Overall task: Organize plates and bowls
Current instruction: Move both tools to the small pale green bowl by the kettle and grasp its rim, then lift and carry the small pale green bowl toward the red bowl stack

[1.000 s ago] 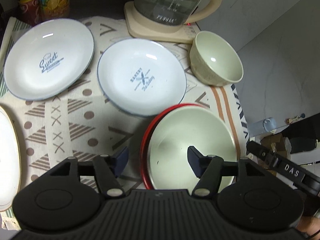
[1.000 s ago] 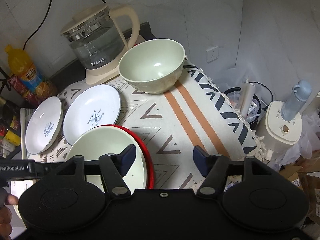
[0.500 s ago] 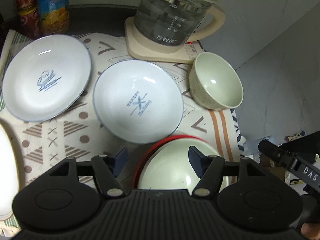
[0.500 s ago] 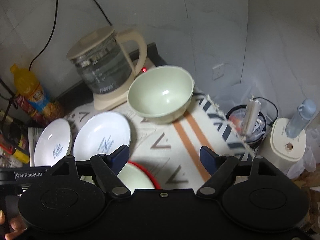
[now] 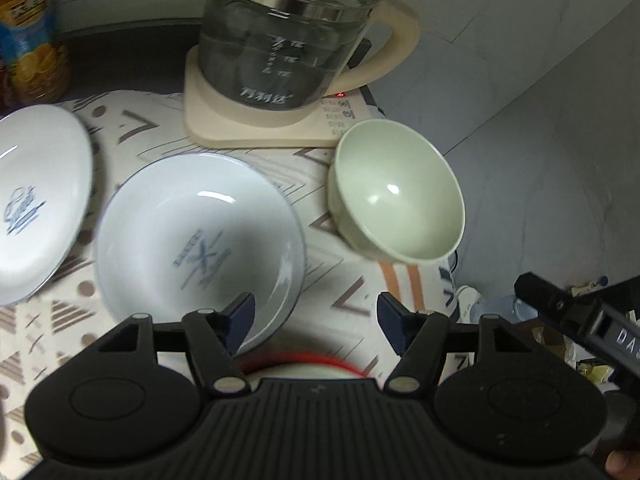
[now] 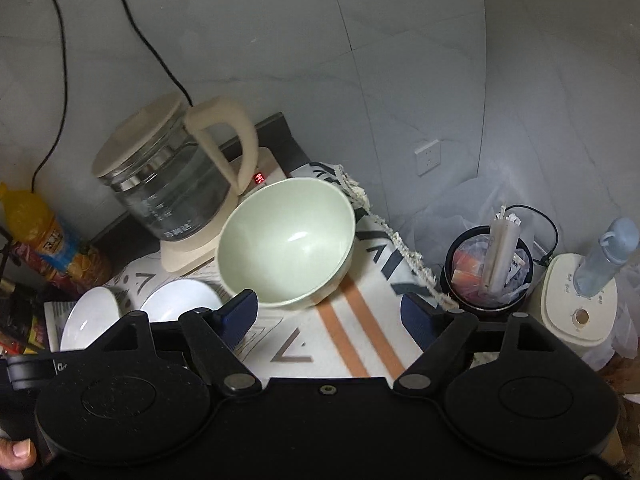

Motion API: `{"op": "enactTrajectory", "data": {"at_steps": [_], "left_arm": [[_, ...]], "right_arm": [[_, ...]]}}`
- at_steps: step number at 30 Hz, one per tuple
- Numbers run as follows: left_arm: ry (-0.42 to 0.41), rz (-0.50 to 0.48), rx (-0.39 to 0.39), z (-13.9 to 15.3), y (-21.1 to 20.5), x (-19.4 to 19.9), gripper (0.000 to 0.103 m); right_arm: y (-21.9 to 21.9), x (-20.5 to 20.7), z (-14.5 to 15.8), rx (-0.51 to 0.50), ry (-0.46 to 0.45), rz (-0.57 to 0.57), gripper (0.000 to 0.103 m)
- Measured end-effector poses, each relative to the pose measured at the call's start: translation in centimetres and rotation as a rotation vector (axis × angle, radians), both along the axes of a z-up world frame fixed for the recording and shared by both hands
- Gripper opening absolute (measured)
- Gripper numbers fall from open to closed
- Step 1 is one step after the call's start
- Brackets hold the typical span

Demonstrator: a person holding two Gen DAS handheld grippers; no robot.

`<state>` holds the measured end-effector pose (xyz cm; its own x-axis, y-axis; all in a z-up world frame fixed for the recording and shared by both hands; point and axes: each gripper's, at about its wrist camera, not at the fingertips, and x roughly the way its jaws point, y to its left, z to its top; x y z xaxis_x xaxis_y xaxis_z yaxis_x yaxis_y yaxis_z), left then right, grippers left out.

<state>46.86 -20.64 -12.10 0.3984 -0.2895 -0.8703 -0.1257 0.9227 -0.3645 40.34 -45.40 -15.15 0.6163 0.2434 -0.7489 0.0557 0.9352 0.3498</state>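
Left wrist view: left gripper [image 5: 316,316] jaws apart, nothing between the pads, only patterned cloth on the surface [image 5: 352,288] in the gap. White shallow round plate with a blue crossed-utensil print [image 5: 200,248] sits just ahead of the left jaw, its near rim behind that pad. Second white round plate with blue "Sweet" script [image 5: 36,204] lies further left, close beside the first; touching or not, can't tell. Pale green ceramic bowl [image 5: 396,200] upright, ahead and right of the right jaw, near the cloth edge. Red-rimmed dish [image 5: 320,362] is a sliver just below the jaws, mostly hidden by the gripper body. Glass kettle with cream handle on a cream base [image 5: 280,48] stands beyond the plates. Orange drink bottle [image 5: 28,32] far left. Frame is motion-blurred.

Right wrist view: right gripper [image 6: 328,314] jaws wide apart, have just been opening, nothing between them. Same green bowl just ahead of the left jaw, its base on the cloth, beside the kettle base. Both white plates left of the left jaw, partly hidden. Black bin [image 6: 486,276] and cream appliance [image 6: 576,300] right of the right jaw, off the surface.
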Motion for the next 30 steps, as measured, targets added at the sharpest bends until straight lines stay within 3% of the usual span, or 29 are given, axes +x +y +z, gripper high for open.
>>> {"op": "enactTrajectory", "data": {"at_steps": [12,18,21,24,28,30], "left_arm": [[-0.002,0.094,-0.003,-1.1,-1.5,4.8,0.066],[0.023,0.133,-0.017,-2.2,-1.2,5.6,0.065],[0.034,0.156,-0.037,-2.8,-1.0,5.9,0.063],[0.031,0.167,-0.051,-3.0,-1.0,6.4,0.061],[0.039,0.179,-0.07,-3.4,-1.1,7.1,0.049],[0.043,0.182,-0.077,-3.7,-1.3,7.4,0.037]], "right_arm": [[-1.2,4.4,-1.2,0.041,0.013,0.043,0.078],[-0.6,6.3,-2.1,0.048,0.042,0.085,0.07],[-0.9,7.1,-2.7,0.058,0.074,0.055,0.069],[-1.1,7.8,-3.6,0.081,0.102,0.037,0.061],[-1.1,8.6,-5.0,0.133,0.147,0.034,0.048],[-1.1,8.8,-5.6,0.142,0.164,0.03,0.047]]}}
